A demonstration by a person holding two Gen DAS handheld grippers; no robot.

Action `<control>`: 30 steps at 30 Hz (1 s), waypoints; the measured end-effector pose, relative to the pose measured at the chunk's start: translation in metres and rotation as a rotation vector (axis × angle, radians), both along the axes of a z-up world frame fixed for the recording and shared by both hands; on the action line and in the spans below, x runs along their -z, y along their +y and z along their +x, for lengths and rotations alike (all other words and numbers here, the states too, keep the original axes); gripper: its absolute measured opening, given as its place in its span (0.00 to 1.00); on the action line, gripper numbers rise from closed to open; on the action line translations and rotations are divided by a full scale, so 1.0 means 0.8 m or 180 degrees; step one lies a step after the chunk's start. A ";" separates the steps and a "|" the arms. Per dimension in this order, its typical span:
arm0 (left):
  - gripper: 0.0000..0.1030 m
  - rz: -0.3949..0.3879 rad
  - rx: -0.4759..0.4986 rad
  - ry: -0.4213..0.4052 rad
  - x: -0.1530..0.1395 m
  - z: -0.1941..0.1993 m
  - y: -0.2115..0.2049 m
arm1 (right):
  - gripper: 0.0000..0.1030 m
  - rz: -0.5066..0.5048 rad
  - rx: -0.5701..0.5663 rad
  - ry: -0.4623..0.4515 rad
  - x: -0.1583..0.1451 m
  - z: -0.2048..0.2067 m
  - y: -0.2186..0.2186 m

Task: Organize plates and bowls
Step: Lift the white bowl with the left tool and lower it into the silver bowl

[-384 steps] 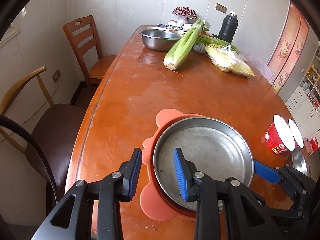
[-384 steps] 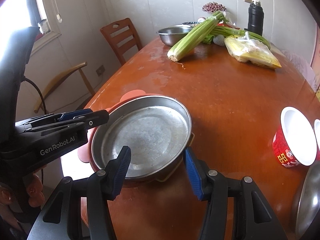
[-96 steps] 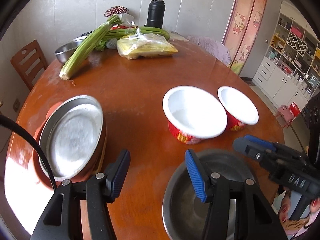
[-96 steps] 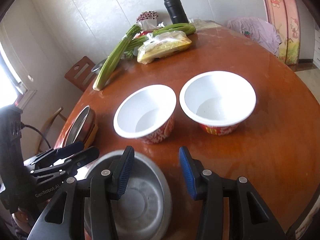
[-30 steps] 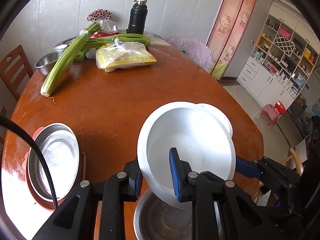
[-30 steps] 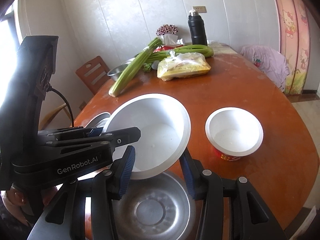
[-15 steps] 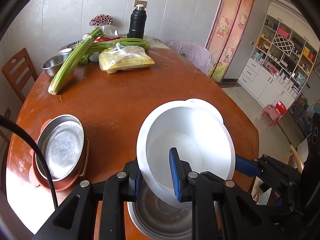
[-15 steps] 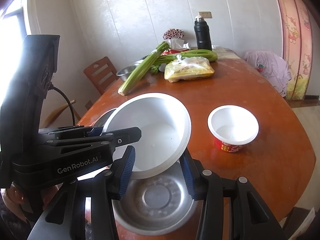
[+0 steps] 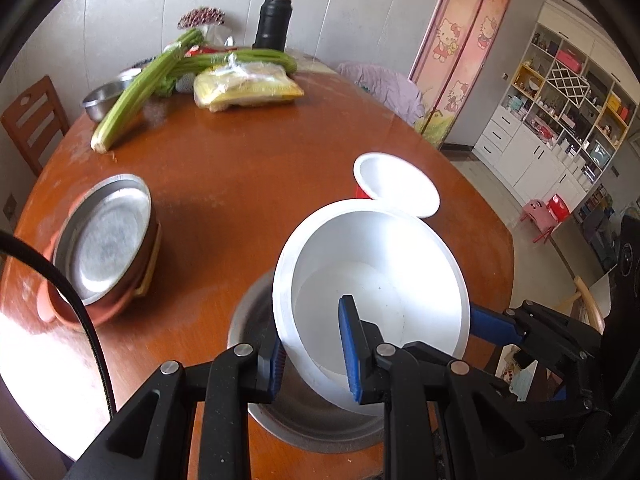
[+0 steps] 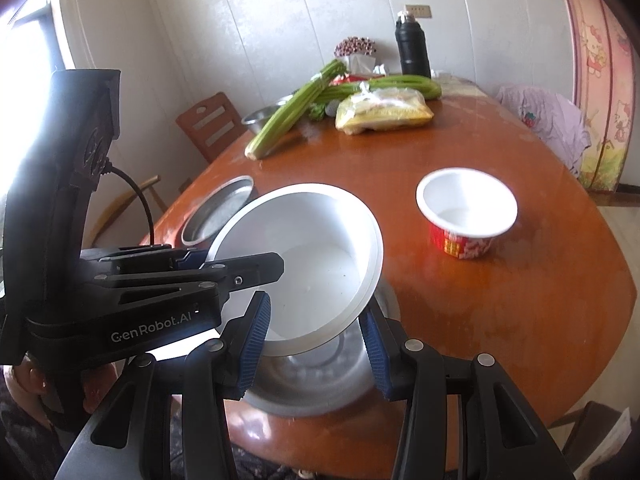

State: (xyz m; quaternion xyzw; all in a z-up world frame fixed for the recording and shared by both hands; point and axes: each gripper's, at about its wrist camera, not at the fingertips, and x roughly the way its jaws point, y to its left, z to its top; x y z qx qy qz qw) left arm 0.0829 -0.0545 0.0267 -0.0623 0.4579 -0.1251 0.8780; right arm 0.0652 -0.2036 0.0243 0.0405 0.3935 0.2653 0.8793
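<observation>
My left gripper (image 9: 314, 350) is shut on the near rim of a white paper bowl (image 9: 384, 280) and holds it tilted over a steel bowl (image 9: 256, 320) at the table's near edge. In the right wrist view the white bowl (image 10: 312, 248) hangs above the steel bowl (image 10: 320, 380). My right gripper (image 10: 316, 348) is open, its fingers on either side below the white bowl. A second white bowl with a red side (image 10: 466, 216) stands on the table to the right; it also shows in the left wrist view (image 9: 396, 184). A steel plate (image 9: 100, 236) lies stacked on orange dishes at left.
At the table's far end lie celery stalks (image 9: 140, 88), a yellow bag of food (image 9: 244, 88), a steel bowl (image 9: 104, 96) and a black flask (image 9: 274, 20). A wooden chair (image 9: 32, 124) stands at far left. The table edge (image 10: 624, 304) curves close on the right.
The held white bowl has moved lower over the steel bowl. Both cameras have pulled back a little, so the steel plate stack and the second white bowl show more fully.
</observation>
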 end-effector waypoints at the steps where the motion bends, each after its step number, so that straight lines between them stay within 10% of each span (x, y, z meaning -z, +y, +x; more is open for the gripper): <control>1: 0.23 -0.0011 0.0003 0.0033 0.004 0.000 0.000 | 0.47 -0.0004 -0.0006 0.0016 0.002 -0.001 0.000; 30: 0.23 0.0076 -0.0042 0.0290 0.048 0.002 0.003 | 0.47 -0.0233 -0.0133 0.0247 0.036 -0.002 0.010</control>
